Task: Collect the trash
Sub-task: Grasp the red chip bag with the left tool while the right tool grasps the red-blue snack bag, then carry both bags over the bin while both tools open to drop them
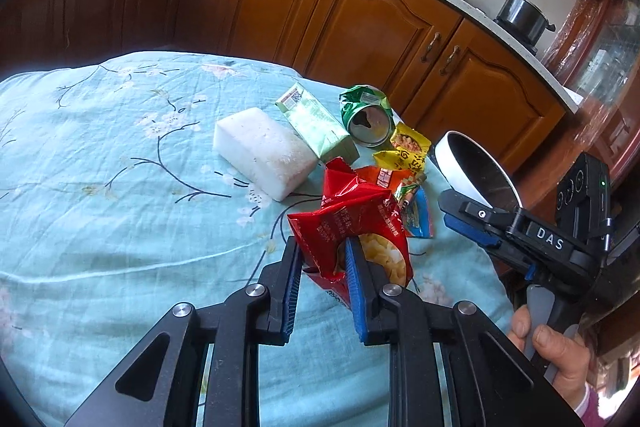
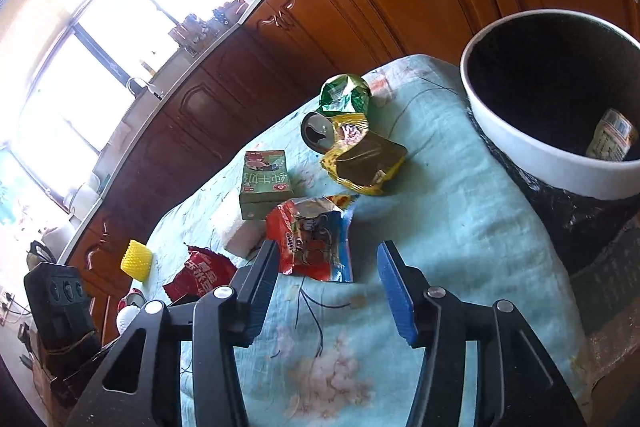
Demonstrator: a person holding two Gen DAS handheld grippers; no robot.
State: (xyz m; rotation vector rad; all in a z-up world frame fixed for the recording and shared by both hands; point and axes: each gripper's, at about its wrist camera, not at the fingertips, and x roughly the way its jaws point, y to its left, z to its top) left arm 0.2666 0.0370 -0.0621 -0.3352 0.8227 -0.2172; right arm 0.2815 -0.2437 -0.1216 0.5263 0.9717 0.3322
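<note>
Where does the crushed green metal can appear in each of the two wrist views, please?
Left wrist view: the crushed green metal can lies right of centre, upper middle, its open end facing the camera, beside the green drink carton.
Right wrist view: the can sits just above centre, behind the yellow foil wrapper.
Shared landmark: the white-rimmed black bin, to the can's right in both views.

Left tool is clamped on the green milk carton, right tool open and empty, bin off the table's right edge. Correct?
Not quite. The left tool is clamped on the red snack bag, not the green milk carton, as the left wrist view shows. The right tool is open and empty; bin placement is right.
</note>
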